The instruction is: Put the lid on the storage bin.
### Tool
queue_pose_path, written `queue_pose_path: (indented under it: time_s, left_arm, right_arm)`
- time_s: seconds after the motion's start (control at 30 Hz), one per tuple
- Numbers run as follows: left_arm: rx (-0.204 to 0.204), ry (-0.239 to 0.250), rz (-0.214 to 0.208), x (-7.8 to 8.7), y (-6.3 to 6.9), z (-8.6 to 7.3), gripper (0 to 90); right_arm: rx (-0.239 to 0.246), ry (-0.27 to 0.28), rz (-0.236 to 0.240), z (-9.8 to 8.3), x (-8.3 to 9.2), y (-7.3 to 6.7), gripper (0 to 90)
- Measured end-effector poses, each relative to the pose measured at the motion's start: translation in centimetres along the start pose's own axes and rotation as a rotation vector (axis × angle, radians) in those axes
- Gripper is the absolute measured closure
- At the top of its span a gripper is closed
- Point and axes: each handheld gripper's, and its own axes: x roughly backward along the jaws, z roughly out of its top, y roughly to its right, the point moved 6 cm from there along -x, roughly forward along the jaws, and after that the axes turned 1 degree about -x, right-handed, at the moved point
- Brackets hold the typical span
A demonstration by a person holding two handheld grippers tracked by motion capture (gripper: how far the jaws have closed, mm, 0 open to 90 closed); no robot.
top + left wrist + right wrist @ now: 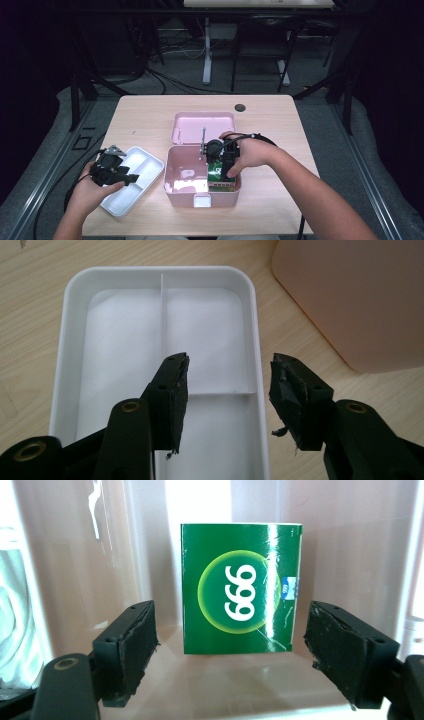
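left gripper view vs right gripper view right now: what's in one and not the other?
Left gripper view alone: the white tray with its dividers, the wooden table, a corner of the pink box from outside, and the left claw open over the tray's right rim. Right gripper view alone: the green carton marked 999, standing inside the box against its pale inner wall, with the right claw open in front of it. Shared: the pink box, and open black jaws holding nothing.

Dim surroundings, glare inside box (350, 540)
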Motion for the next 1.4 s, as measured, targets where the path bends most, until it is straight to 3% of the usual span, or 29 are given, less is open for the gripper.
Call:
queue_pose_path:
  time_s: [0.43,0.63,0.9,1.1,1.4]
  left_arm:
    - [0.004,0.005,0.002,0.1,-0.1,-0.1,49.5]
    - [0.007,0.007,0.002,0.2,-0.1,-0.1,49.6]
    - [0.012,0.008,0.006,0.3,-0.3,-0.2,49.7]
    - [0.016,0.009,0.006,0.4,-0.3,-0.2,49.8]
    - [0.018,0.009,0.011,0.4,-0.5,-0.3,50.1]
  right_arm:
    - [-0.016,0.021,-0.023,-0.4,2.6,-0.3,25.3]
    - [-0.033,0.001,-0.046,-1.4,3.7,-0.2,26.8]
    - [-0.081,0.021,-0.065,-3.4,5.1,-0.3,27.8]
    - [-0.157,0.056,-0.102,-5.3,5.8,0.2,30.5]
    - [-0.356,0.161,-0.154,-8.0,5.5,0.9,33.0]
